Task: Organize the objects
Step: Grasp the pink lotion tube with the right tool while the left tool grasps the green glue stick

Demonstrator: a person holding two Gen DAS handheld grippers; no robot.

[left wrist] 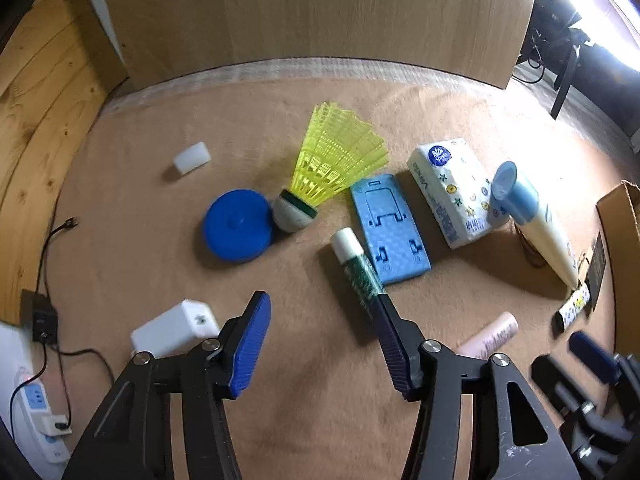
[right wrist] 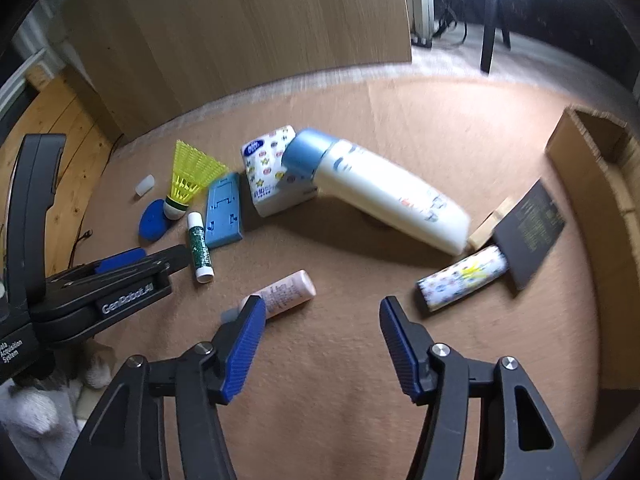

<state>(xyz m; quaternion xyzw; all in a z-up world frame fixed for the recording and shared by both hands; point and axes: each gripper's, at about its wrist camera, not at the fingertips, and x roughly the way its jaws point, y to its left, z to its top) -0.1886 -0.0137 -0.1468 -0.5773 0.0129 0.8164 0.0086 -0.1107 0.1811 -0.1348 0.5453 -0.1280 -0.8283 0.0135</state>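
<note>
Though half open and gripping nothing, left tool (left wrist: 320, 304) already close to a target: glue stick (left wrist: 356, 264), touching or all but touching the tip of the right-hand finger (left wrist: 394, 332) in the left wrist view. Not between the jaws, though; off to that side. Long axis running away from that fingertip, up the picture and slightly left, white cap at the far end, so roughly in line with the tool's own pointing direction rather than across the gap. Probably calls for a sideways shift toward that finger before any squeeze.

Right tool (right wrist: 322, 308) likewise half open, empty, above bare brown mat (right wrist: 320, 400). Nearest piece: pink tube (right wrist: 288, 290), one end just beside the left-hand finger in the right wrist view, body slanting up and right, ahead of the gap rather than inside it. Patterned tube (right wrist: 460, 280) a little farther off, beyond the other finger.

Judging by nearness: glue stick for the left tool, pink tube for the right. Cardboard box (right wrist: 580, 160), likely the destination, at the mat's right edge, well apart from both and nearer the right tool.
</note>
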